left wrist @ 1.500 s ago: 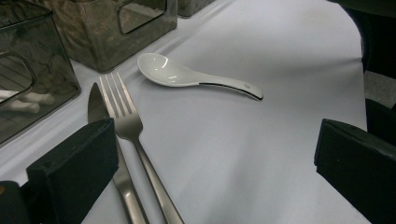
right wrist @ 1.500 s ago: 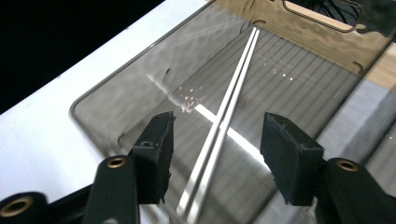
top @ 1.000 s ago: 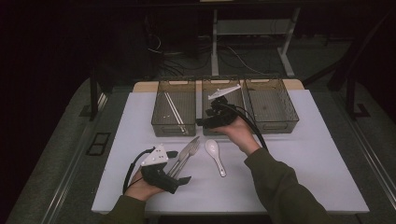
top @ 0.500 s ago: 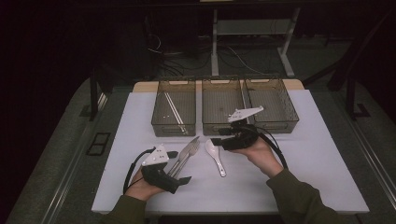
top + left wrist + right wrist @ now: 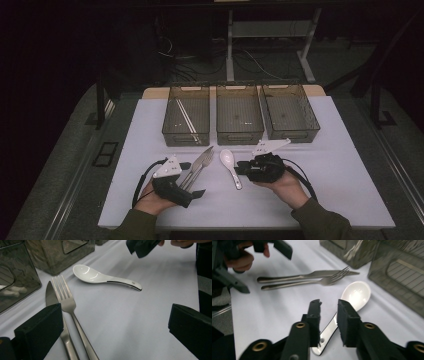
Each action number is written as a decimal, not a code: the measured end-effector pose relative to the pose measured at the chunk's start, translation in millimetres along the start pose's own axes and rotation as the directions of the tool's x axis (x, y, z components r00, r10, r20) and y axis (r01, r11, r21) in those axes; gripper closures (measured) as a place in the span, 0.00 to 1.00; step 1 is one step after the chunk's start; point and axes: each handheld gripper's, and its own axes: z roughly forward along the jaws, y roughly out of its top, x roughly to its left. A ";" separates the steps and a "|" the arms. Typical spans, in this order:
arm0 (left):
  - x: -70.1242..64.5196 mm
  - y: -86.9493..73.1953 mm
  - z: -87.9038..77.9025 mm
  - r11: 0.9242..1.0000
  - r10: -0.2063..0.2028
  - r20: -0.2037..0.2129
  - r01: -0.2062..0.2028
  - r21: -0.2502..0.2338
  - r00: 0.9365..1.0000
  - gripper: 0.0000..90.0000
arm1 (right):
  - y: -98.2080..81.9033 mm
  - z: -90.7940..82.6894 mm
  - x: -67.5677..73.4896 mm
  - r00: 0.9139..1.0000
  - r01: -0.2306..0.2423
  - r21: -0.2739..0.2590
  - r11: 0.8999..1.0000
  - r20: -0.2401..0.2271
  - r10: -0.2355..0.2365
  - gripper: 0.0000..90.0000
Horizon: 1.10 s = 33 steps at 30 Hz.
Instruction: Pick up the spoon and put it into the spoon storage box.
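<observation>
I see the right tongs [image 5: 328, 315] closing astride the white spoon [image 5: 352, 298] handle (pads not yet pressing). Left tongs [image 5: 112, 325] gape wide, empty, beside the fork [image 5: 68, 307].

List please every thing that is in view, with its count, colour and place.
Bins: three, smoky clear, in a row at the far side.
Chopsticks: one pair, pale, in the leftmost bin.
Soup spoon: one, white, before the middle bin.
Fork: one, steel, left of the spoon.
Knife: one, steel, beside the fork.
Table cover: one, white.
Left gripper: black, jaws wide, by the cutlery handles.
Right gripper: black, jaws closing astride the spoon handle.
</observation>
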 end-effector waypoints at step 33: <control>0.4 0.3 -1.2 1.000 -0.001 0.001 0.001 -0.005 1.000 0.00 | -20.3 41.5 12.3 0.995 0.042 0.212 0.976 0.082 -0.061 1.00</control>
